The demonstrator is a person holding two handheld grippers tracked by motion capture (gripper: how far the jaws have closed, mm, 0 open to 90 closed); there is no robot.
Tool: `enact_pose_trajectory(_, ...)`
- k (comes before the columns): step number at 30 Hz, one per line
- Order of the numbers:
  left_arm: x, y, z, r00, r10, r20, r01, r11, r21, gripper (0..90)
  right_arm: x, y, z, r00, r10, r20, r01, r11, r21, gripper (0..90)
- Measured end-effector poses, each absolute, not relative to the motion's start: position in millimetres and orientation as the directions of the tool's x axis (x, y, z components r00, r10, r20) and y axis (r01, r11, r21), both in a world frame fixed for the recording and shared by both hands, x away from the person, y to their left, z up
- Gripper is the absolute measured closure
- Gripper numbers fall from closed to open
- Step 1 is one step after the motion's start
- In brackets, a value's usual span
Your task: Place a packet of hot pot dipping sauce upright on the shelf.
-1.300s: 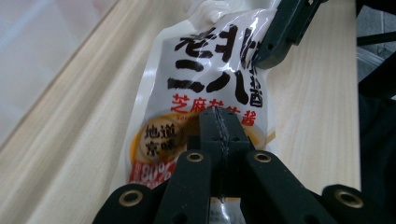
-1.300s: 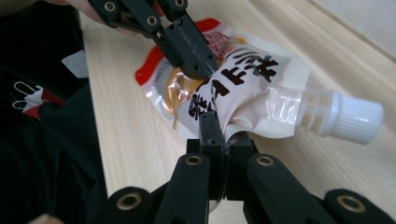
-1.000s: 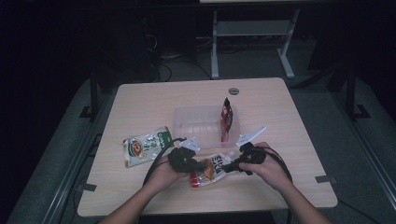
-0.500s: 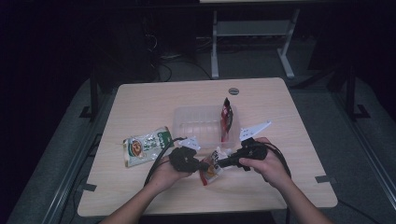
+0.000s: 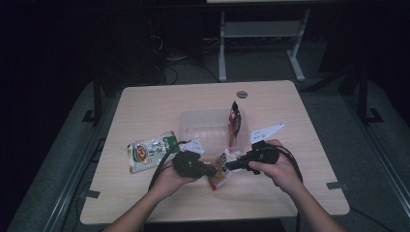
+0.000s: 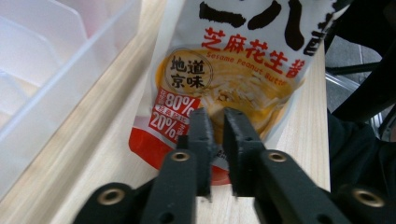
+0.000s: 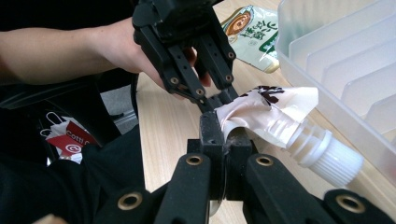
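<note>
A white and orange spouted sauce pouch [image 5: 220, 171] hangs between my two grippers near the table's front edge. My right gripper [image 7: 224, 133] is shut on its crumpled top, beside the white screw cap [image 7: 327, 156]. My left gripper [image 6: 218, 116] is at the pouch's [image 6: 233, 79] red bottom edge. Its jaws have just been opening and a narrow gap now shows, with the pouch's edge in it and the pads no longer pressing. In the high view the left gripper [image 5: 212, 170] and the right gripper [image 5: 229, 165] face each other tip to tip.
A clear ribbed plastic tray [image 5: 203, 128] stands just behind the grippers, with a red packet [image 5: 235, 123] upright at its right end. A green and white snack packet [image 5: 147, 152] lies to the left. Cables trail from both grippers towards the front edge.
The right gripper has risen a little with the pouch's spout end, so the pouch no longer lies flat. The left hand has stayed in place.
</note>
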State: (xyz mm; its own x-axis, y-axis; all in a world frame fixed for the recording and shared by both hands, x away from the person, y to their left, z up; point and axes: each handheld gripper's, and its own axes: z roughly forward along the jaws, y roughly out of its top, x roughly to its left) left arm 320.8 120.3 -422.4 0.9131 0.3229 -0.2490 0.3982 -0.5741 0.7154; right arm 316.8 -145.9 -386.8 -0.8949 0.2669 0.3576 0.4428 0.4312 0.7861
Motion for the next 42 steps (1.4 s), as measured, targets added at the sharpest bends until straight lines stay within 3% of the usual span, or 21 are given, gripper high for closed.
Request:
enact_pose_trajectory(12,299.6,159.9,-423.3,0.904,0.341,-0.259,0.419,-0.580,0.699,42.4,319.8,-144.8,-368.8,-0.910,0.268,0.316,0.407,0.437,0.802,89.1)
enact_pose_trajectory(24,286.9,185.8,-433.5,0.893,0.382,-0.239,0.434,-0.584,0.687,24.3,332.1,-141.5,-343.1,-0.927,0.267,0.261,0.360,0.446,0.820,89.2)
enact_pose_trajectory(42,289.1,186.6,-437.5,0.900,0.378,-0.216,0.415,-0.596,0.687,21.5,369.5,-145.4,-314.2,-0.910,0.347,0.228,0.363,0.400,0.841,89.2)
